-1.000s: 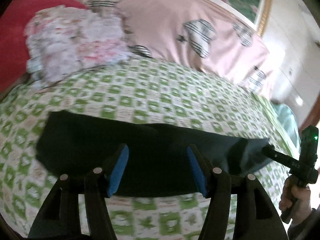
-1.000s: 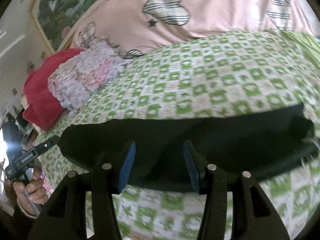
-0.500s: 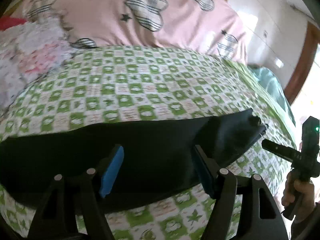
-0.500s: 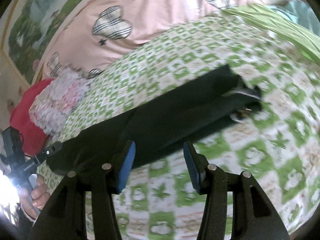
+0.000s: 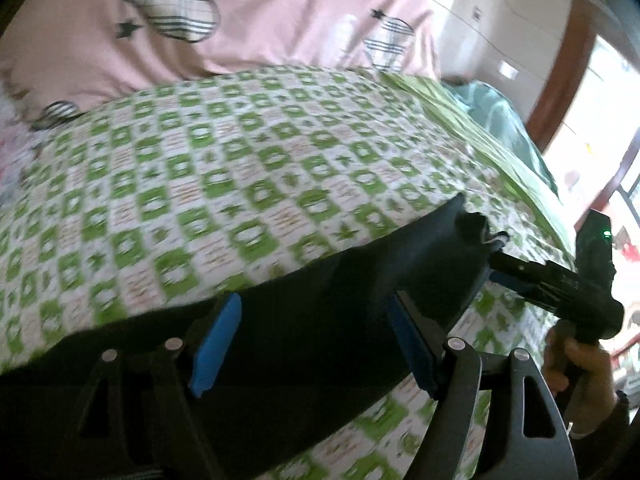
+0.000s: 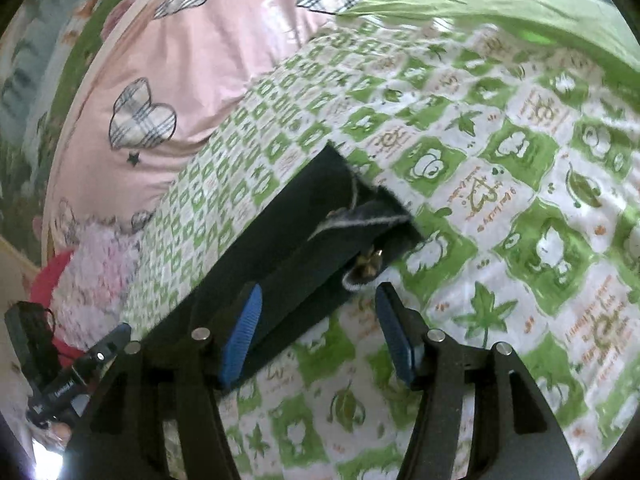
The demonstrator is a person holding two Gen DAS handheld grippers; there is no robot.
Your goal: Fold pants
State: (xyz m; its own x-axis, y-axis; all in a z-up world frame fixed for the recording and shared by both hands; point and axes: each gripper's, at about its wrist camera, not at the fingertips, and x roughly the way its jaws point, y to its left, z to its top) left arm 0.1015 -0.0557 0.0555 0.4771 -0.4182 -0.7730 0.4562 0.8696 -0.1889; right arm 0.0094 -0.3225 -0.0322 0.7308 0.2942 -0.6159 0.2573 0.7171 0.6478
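A: Where do the pants point(image 5: 304, 320) lie?

B: They stretch as a long dark band across the bed, on the green-and-white checked bedspread point(image 5: 248, 168). In the right wrist view the same pants point(image 6: 296, 256) run on a slant from lower left up to the middle, and their end shows a pale-edged opening with a small brass-coloured fastener.

A: And the left hand-held gripper point(image 5: 316, 344)?

B: Its two blue pads stand well apart, with the dark cloth showing between and beyond them. Nothing is pinched between them. Whether the fingers touch the cloth cannot be told from this view.

A: The right hand-held gripper point(image 6: 320, 334)?

B: Also spread wide. One blue pad point(image 6: 242, 334) sits over the near edge of the pants, the other over bare bedspread, just beside the fastener end. It grips nothing. The left wrist view shows that gripper from outside, at the right edge: its black fingers point at the end of the pants, and a hand point(image 5: 576, 372) is wrapped around the handle below. From there the gap between its fingers cannot be made out.

A: What else is on the bed?

B: A pink quilt point(image 5: 248, 24) with plaid hearts lies along the far side. In the right wrist view a pale floral bundle point(image 6: 100, 264) sits at the left with something red point(image 6: 48, 280) beside it, and a plain green cloth point(image 6: 500, 4) crosses the top right.
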